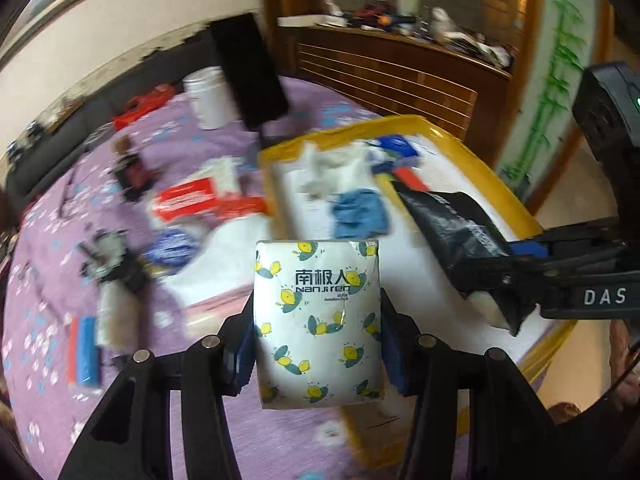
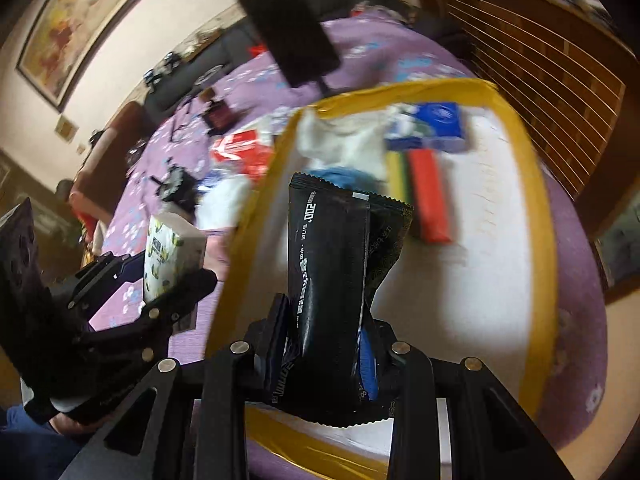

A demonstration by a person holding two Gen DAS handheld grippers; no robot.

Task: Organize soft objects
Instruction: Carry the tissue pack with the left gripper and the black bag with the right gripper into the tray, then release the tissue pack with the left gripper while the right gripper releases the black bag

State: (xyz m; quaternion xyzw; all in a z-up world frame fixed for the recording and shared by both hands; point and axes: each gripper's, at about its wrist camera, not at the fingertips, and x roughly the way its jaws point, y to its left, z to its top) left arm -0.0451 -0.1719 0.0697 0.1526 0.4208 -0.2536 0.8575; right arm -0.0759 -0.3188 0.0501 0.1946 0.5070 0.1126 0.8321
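My left gripper (image 1: 318,344) is shut on a white tissue pack with lemon print (image 1: 318,320), held above the purple bedspread beside the yellow-rimmed tray (image 1: 516,196). It also shows in the right wrist view (image 2: 168,256). My right gripper (image 2: 326,344) is shut on a black foil pouch (image 2: 340,272), held over the tray's near end (image 2: 548,240); the pouch also shows in the left wrist view (image 1: 452,232). In the tray lie a white cloth (image 2: 340,136), a blue cloth (image 1: 360,216), a blue box (image 2: 436,124) and a red bar (image 2: 432,196).
On the purple bedspread (image 1: 52,240) left of the tray lie red packets (image 1: 188,196), a white jar (image 1: 208,96), a blue-and-red pack (image 1: 82,352), dark small items and a white bag. A black phone on a stand (image 1: 248,72) rises behind. A wooden cabinet (image 1: 400,72) stands beyond.
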